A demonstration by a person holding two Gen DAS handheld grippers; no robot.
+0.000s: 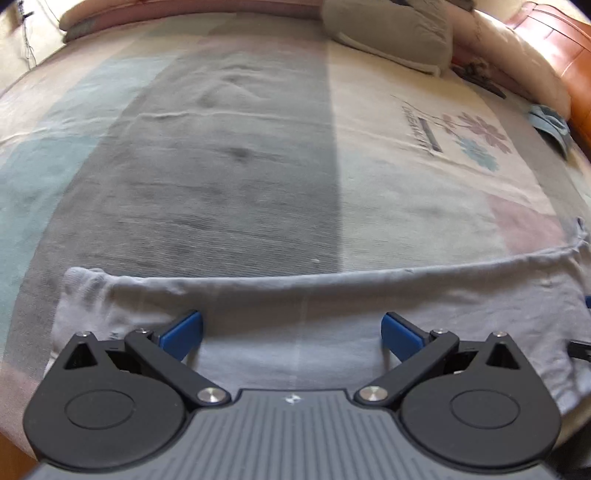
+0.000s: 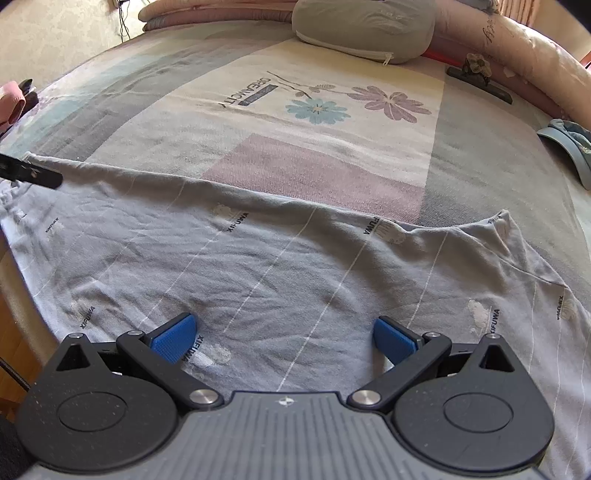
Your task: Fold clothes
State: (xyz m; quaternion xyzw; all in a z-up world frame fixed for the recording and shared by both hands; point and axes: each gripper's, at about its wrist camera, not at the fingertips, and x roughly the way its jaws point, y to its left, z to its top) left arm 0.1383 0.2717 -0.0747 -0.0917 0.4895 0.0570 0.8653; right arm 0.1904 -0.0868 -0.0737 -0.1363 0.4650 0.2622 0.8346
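Observation:
A pale grey-blue garment [image 2: 277, 266] printed with thin white lines and small "XIFUWA" marks lies spread flat across the near part of the bed. The same garment [image 1: 332, 306] fills the near strip of the left wrist view, its far edge straight. My left gripper [image 1: 291, 334] hovers low over it, blue pads wide apart, nothing between them. My right gripper [image 2: 284, 338] stands open over the cloth's middle, holding nothing. A black tip of the left gripper [image 2: 33, 173] shows at the garment's far left corner.
The bed sheet [image 2: 332, 122] has grey, pink and cream blocks with printed flowers. A grey pillow [image 2: 365, 29] and pink bedding [image 2: 517, 48] lie at the far end. A blue cloth item [image 2: 569, 147] sits at the right edge. The wooden bed frame [image 1: 565, 48] shows far right.

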